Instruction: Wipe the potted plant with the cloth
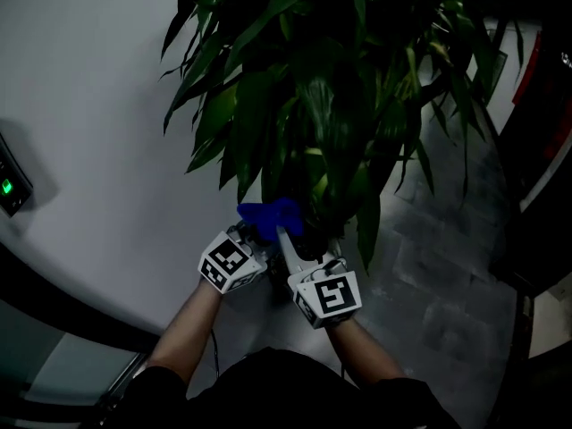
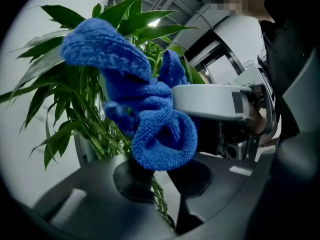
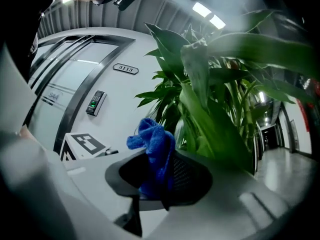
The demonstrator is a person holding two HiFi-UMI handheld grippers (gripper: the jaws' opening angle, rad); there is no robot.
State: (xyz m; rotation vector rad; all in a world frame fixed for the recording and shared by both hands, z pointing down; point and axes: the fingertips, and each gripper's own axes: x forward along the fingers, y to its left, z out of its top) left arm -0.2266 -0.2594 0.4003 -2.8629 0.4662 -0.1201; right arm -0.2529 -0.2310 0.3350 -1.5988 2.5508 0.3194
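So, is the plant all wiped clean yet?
Just started. Done: the blue cloth is picked up, pinched in both the left gripper and the right gripper. In hand: the cloth is held up close under the lower leaves of the plant. Left: wiping the leaves; none shows as cleaned, though the dim light makes that hard to judge.

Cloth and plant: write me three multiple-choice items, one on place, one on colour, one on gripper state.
1. Where is the cloth?
A. at the plant's lower leaves
B. on the floor
C. on the keypad

2. What colour is the cloth?
A. green
B. blue
C. white

3. The right gripper is:
A. open, empty
B. shut on the cloth
C. shut on a leaf

Answers: 1 A, the head view shows it just under the foliage; 2 B, it is blue in every view; 3 B, the right gripper view shows cloth pinched between its jaws.
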